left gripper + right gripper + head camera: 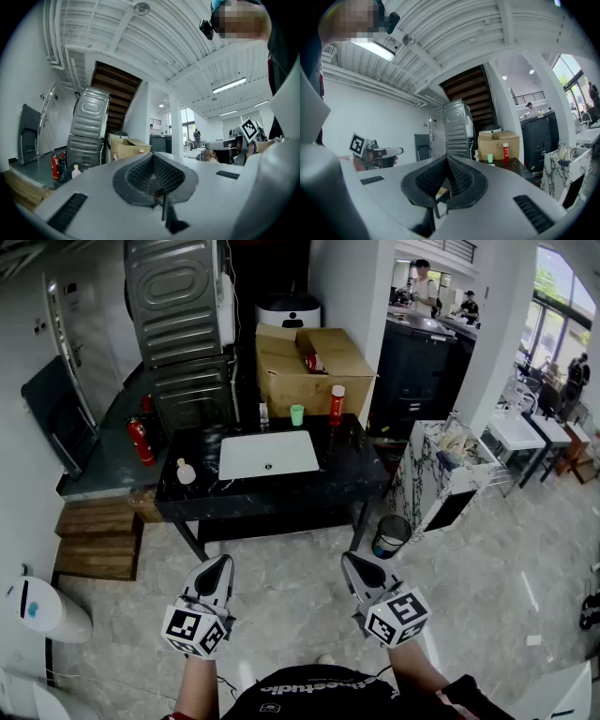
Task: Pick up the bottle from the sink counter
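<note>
A black bench [281,491] has a white sink [246,461] set in its top. Left of the sink, towards the bench's front left corner, a pale bottle [186,472] with a round body stands upright. Behind the sink's right rear corner is a red bottle [337,405] with a white cap, also upright. A green cup [296,414] stands behind the sink's rear edge, just left of the red bottle. A small bottle [263,413] stands a little further left along that same edge. Which of the three the task means cannot be told. A cardboard box [309,367] sits behind the sink, past the bench's far edge.

Both grippers are well in front of the sink, over the tiled floor [300,596], apart from the bench and touching nothing on it. The left gripper [221,564] is in front of the sink's left end. Its fingers [140,174] are pressed together with nothing between them. The right gripper [355,562] is in front of the sink's right end. Its fingers [426,179] also meet at the tips and hold nothing.
</note>
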`<state>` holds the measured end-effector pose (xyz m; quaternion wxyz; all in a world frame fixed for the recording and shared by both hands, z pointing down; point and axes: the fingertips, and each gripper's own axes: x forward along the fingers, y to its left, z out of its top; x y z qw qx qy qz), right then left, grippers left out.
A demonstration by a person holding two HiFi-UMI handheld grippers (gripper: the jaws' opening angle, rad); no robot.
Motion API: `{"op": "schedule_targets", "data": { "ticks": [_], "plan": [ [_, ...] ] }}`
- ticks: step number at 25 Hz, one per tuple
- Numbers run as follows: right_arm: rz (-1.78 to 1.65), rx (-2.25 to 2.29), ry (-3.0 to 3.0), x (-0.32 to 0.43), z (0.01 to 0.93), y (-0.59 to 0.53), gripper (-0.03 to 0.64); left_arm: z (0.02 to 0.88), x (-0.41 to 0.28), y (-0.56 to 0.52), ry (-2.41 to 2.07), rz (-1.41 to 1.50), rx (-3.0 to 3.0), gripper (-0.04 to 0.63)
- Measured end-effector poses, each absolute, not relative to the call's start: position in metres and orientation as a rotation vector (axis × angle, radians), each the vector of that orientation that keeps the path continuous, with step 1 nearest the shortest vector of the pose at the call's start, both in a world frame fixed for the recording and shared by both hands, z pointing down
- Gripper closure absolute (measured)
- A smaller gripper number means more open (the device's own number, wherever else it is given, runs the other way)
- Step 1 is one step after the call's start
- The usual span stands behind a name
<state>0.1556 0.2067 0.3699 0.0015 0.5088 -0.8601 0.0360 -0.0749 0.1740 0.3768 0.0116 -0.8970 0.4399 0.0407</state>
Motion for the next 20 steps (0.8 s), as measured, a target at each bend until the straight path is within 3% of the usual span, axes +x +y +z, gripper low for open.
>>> {"op": "schedule_targets", "data": {
  "ticks": [20],
  "plan": [
    [0.035,1.539,-2.713,0.192,0.368,0.183,0.579,0.378,-0.033,0.156,1.412,0.100,-2.792,0.581]
  ]
}}
